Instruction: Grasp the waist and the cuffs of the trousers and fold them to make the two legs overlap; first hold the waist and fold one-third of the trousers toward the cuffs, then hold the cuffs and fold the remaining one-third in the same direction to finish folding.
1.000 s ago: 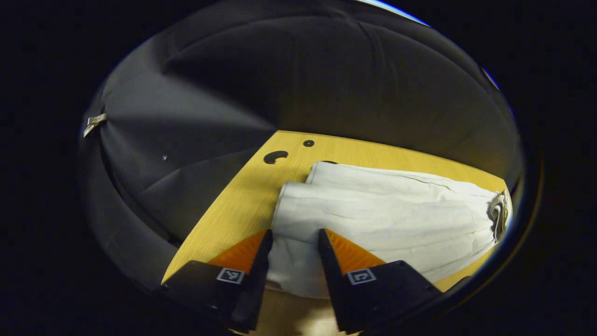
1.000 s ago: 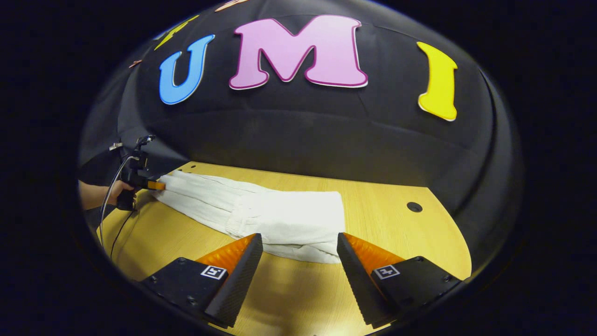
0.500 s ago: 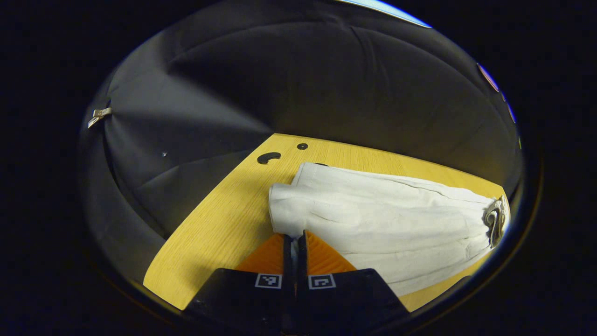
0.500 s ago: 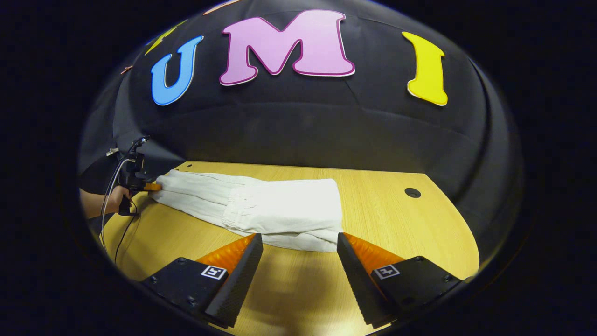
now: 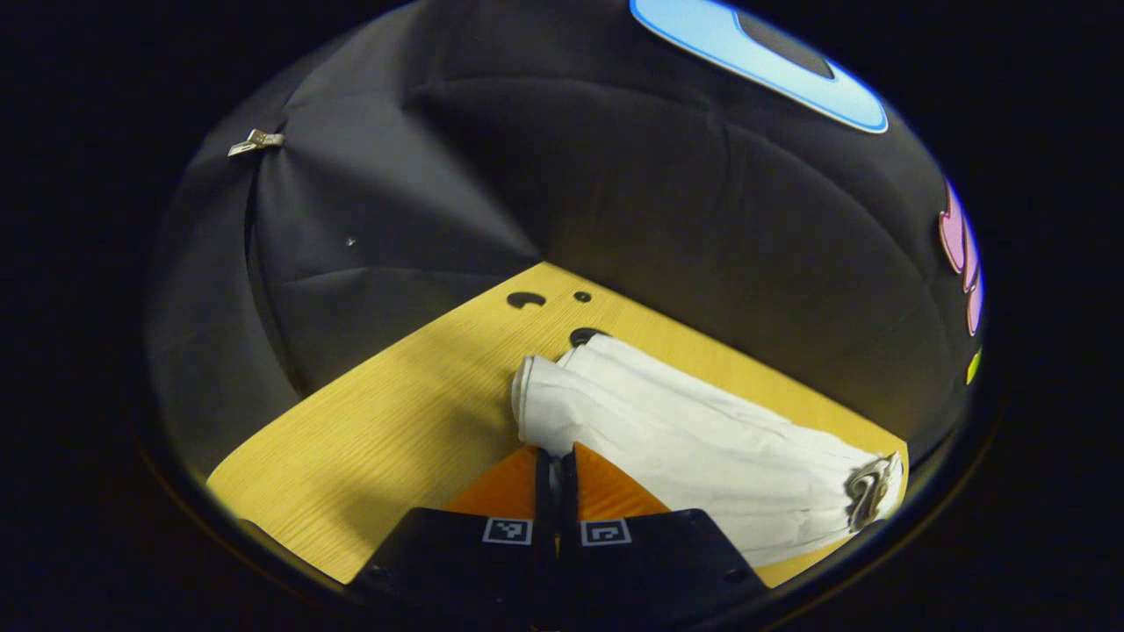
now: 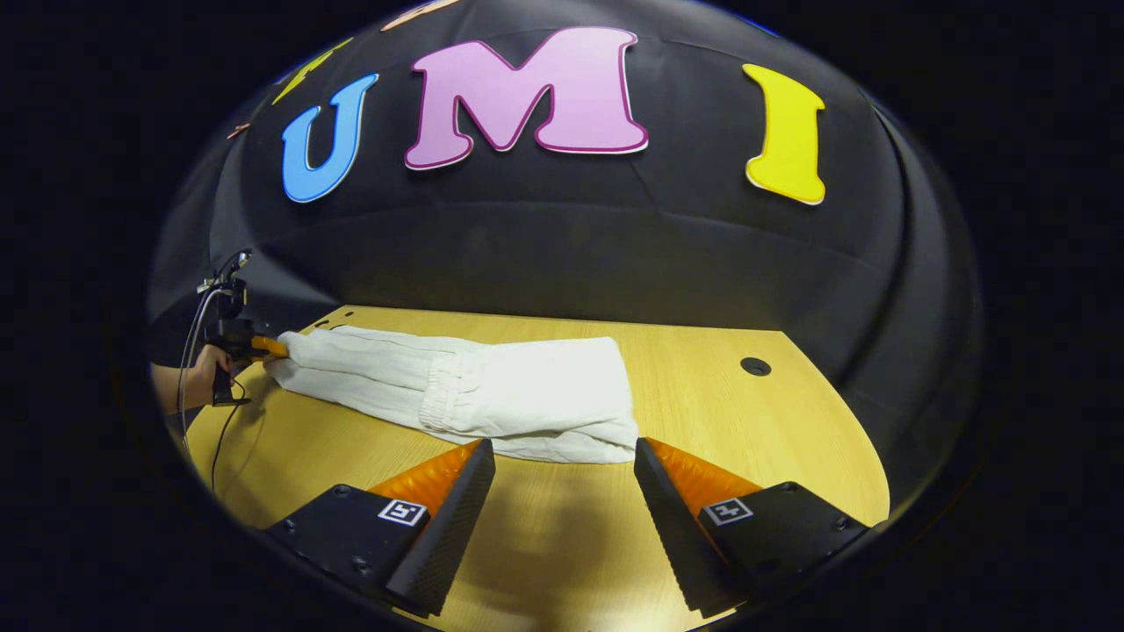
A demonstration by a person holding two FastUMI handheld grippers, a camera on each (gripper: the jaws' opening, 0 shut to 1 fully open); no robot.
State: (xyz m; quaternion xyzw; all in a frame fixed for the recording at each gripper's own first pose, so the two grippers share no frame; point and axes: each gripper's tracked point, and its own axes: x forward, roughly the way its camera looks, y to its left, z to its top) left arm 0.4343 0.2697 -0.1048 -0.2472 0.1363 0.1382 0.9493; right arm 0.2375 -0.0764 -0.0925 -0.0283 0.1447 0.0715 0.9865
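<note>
White trousers [image 6: 518, 399] lie lengthwise on the wooden table [image 6: 773, 439], with the waist third folded over the legs and the elastic waistband [image 6: 439, 397] lying across the middle. In the left gripper view the cuffs [image 5: 544, 395] are nearest and the drawstring [image 5: 869, 496] is at the far right. My left gripper [image 5: 555, 458] is shut on the near corner of the cuff, a sliver of cloth between its fingers. It also appears far off as the left gripper [image 6: 256, 347] in a hand [image 6: 189, 386]. My right gripper [image 6: 564, 448] stands open just short of the folded edge, touching nothing.
The table has a round hole [image 6: 755, 366] to the right of the trousers, and a crescent slot [image 5: 525, 299] and small holes [image 5: 582, 297] beyond the cuffs. A cable [image 6: 219, 430] hangs from the left gripper. Black cloth wall surrounds the table closely.
My left gripper went from open around the cuff corner to shut on it, then turned and rose a little. My right gripper drew back slightly from the folded edge, staying open.
</note>
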